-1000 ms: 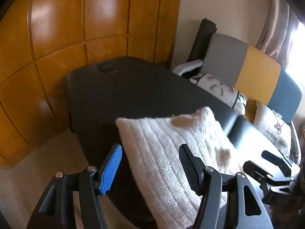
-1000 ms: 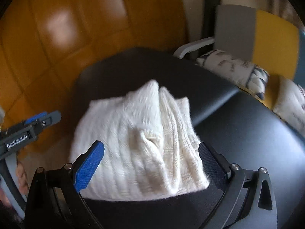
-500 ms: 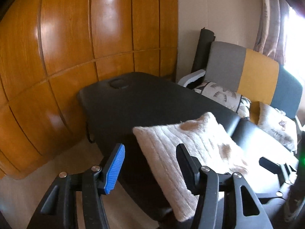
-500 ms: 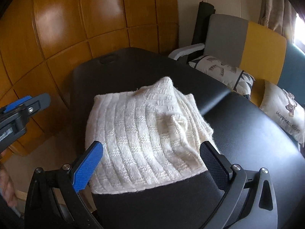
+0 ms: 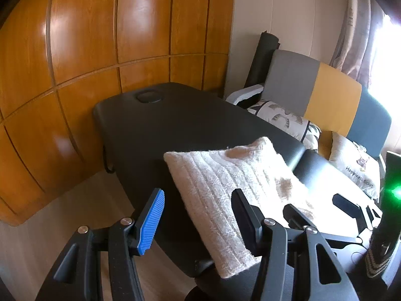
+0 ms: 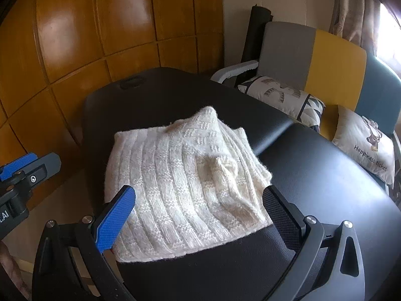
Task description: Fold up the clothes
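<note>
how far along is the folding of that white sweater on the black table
Done: the cream knit sweater lies folded into a compact bundle on the black padded table. In hand: nothing; the left gripper and right gripper are both open and empty, short of it. Left: perhaps tidying the rumpled top fold; no other clothes show.

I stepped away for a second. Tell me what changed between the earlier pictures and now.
Both grippers backed away from the folded white sweater, so more of the black table and the wood-panelled wall shows in each view. The left gripper and the right gripper were open throughout, and nothing was gripped or released. The sweater stayed folded in the same spot.
</note>
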Demonstrator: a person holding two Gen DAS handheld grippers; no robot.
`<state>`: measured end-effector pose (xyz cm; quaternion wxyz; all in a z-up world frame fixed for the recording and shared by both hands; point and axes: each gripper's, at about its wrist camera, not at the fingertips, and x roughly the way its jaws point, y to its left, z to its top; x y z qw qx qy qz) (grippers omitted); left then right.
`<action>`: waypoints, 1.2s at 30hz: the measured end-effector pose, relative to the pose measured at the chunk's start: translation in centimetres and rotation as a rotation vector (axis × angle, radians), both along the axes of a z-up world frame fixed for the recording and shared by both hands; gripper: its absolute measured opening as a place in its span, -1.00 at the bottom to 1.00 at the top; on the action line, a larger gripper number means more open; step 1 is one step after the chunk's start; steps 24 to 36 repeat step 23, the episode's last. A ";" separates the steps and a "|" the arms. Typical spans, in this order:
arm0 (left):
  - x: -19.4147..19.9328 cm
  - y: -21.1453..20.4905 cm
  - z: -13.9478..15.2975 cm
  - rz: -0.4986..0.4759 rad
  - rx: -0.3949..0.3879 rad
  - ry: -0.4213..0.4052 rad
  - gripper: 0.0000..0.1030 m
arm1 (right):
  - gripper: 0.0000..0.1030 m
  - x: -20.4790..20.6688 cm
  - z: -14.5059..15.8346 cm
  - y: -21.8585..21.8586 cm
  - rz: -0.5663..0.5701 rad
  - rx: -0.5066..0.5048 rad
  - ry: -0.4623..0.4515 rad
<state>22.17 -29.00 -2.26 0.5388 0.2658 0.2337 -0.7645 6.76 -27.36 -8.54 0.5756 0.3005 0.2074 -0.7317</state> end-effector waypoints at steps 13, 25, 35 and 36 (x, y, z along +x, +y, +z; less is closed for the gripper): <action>-0.1 0.5 0.5 -0.020 -0.007 0.008 0.09 | 1.00 0.8 0.1 -0.1 0.027 0.008 0.033; 0.2 0.3 0.4 -0.008 -0.002 0.005 -0.07 | 1.00 0.4 -0.4 -0.2 0.009 0.025 0.027; 0.2 0.3 0.4 -0.008 -0.002 0.005 -0.07 | 1.00 0.4 -0.4 -0.2 0.009 0.025 0.027; 0.2 0.3 0.4 -0.008 -0.002 0.005 -0.07 | 1.00 0.4 -0.4 -0.2 0.009 0.025 0.027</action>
